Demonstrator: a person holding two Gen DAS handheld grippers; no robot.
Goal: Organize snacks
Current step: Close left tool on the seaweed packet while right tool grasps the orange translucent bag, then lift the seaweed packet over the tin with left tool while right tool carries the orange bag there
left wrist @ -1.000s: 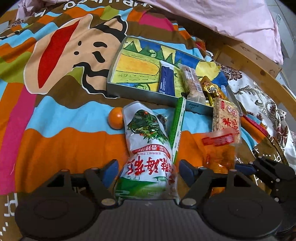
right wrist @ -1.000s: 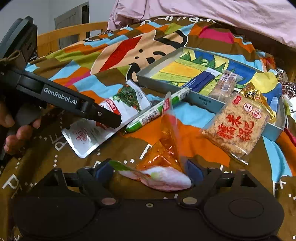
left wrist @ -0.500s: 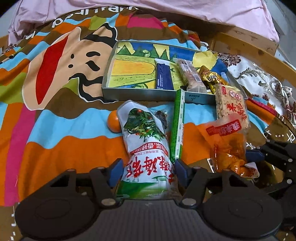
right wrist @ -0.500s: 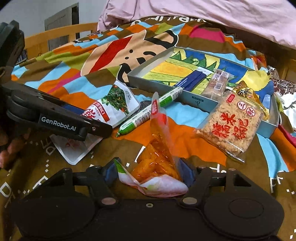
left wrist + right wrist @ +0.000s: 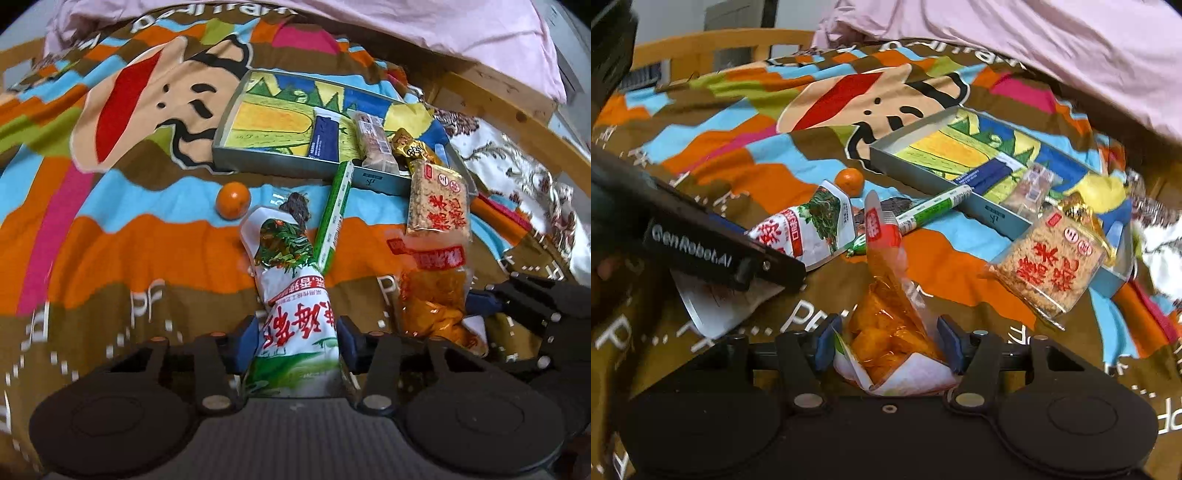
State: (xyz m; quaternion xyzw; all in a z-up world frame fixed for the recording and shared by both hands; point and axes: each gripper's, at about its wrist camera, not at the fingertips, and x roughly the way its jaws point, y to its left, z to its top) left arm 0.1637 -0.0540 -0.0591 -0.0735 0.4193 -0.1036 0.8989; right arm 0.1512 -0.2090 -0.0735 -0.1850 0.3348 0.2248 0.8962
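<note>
A white-and-green snack bag (image 5: 291,288) with red characters lies between the pads of my left gripper (image 5: 297,343). Its jaws are closing and the pads press the bag's lower end. A clear bag of orange snacks (image 5: 886,317) stands crumpled in my right gripper (image 5: 886,347), whose jaws are also closing and squeeze it. In the left wrist view the orange bag (image 5: 432,295) shows at right with a right finger (image 5: 524,295) behind it. A shallow grey tray (image 5: 280,162) with a colourful lining holds a blue packet (image 5: 325,136), a clear-wrapped bar (image 5: 373,140) and a gold packet (image 5: 410,147).
A rice-cracker pack (image 5: 437,199) leans on the tray's near corner. A green stick pack (image 5: 334,214), a small orange fruit (image 5: 232,199) and a dark packet (image 5: 297,206) lie on the cartoon bedspread. A pink quilt (image 5: 406,22) and wooden bed frame (image 5: 498,96) bound the back.
Both pairs of jaws have narrowed onto their bags. The white-and-green bag and the orange bag have risen and bunched between the pads. The orange fruit has come into the right wrist view.
</note>
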